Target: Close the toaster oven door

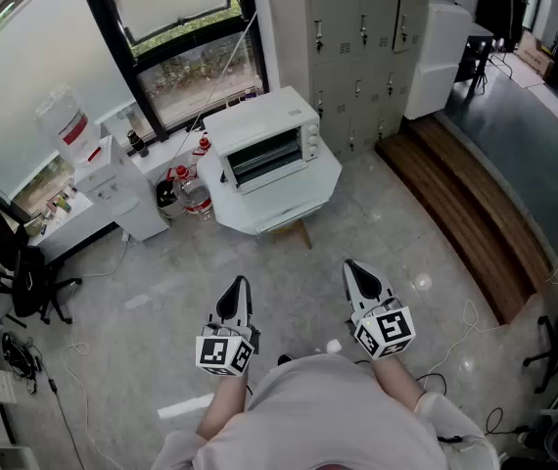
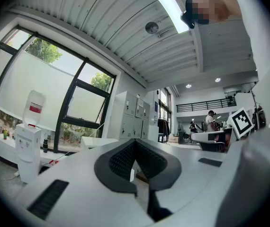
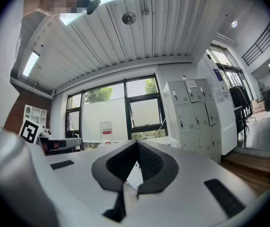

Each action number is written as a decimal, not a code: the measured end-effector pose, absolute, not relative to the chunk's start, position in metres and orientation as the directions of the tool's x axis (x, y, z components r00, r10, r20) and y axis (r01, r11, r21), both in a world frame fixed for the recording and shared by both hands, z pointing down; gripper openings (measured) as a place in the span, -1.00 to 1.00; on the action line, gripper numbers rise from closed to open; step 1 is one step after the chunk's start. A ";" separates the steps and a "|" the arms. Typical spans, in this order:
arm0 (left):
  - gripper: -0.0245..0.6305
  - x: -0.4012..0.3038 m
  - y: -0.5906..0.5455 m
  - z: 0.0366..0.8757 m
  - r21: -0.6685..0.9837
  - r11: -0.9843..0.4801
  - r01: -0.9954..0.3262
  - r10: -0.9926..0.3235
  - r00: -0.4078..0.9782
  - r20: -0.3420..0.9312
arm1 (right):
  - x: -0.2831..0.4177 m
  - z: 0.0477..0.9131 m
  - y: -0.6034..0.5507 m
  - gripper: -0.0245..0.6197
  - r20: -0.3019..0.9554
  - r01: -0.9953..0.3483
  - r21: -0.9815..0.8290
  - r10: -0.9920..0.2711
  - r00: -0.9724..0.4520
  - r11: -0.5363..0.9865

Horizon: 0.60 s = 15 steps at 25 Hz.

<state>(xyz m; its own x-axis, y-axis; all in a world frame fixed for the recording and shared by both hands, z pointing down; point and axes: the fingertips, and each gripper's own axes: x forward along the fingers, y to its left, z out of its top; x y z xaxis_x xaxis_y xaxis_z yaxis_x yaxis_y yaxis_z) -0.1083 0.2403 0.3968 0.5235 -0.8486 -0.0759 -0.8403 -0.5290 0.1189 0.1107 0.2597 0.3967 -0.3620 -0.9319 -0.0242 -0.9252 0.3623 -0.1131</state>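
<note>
A white toaster oven point(image 1: 262, 143) stands on a white table point(image 1: 299, 204) by the window, well ahead of me. Its dark glass door point(image 1: 265, 158) looks upright against the front. Both grippers are held low near my body, far short of the table. My left gripper point(image 1: 239, 286) is shut with nothing between its fingers, and its dark pads point(image 2: 125, 161) meet in the left gripper view. My right gripper point(image 1: 351, 266) is also shut and empty, its pads point(image 3: 147, 161) pressed together in the right gripper view.
A water dispenser point(image 1: 111, 179) stands left of the table, with bottles point(image 1: 191, 196) on the floor between them. Grey lockers point(image 1: 357, 37) line the back wall. A wooden platform point(image 1: 475, 213) runs along the right, and an office chair point(image 1: 24, 277) sits at the left.
</note>
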 end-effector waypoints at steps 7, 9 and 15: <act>-0.87 -0.105 0.241 0.396 0.129 -0.510 -0.850 -0.860 0.508 -0.054 | 0.112 0.393 0.262 -0.91 -0.023 -0.923 -0.067 -0.926 -0.377 0.378; -0.87 -0.103 0.241 0.392 0.123 -0.507 -0.853 -0.861 0.506 -0.048 | 0.113 0.390 0.262 -0.91 -0.023 -0.920 -0.069 -0.923 -0.385 0.386; -0.87 -0.090 0.245 0.393 0.109 -0.511 -0.853 -0.859 0.509 -0.049 | 0.123 0.393 0.260 -0.90 -0.033 -0.917 -0.080 -0.920 -0.390 0.391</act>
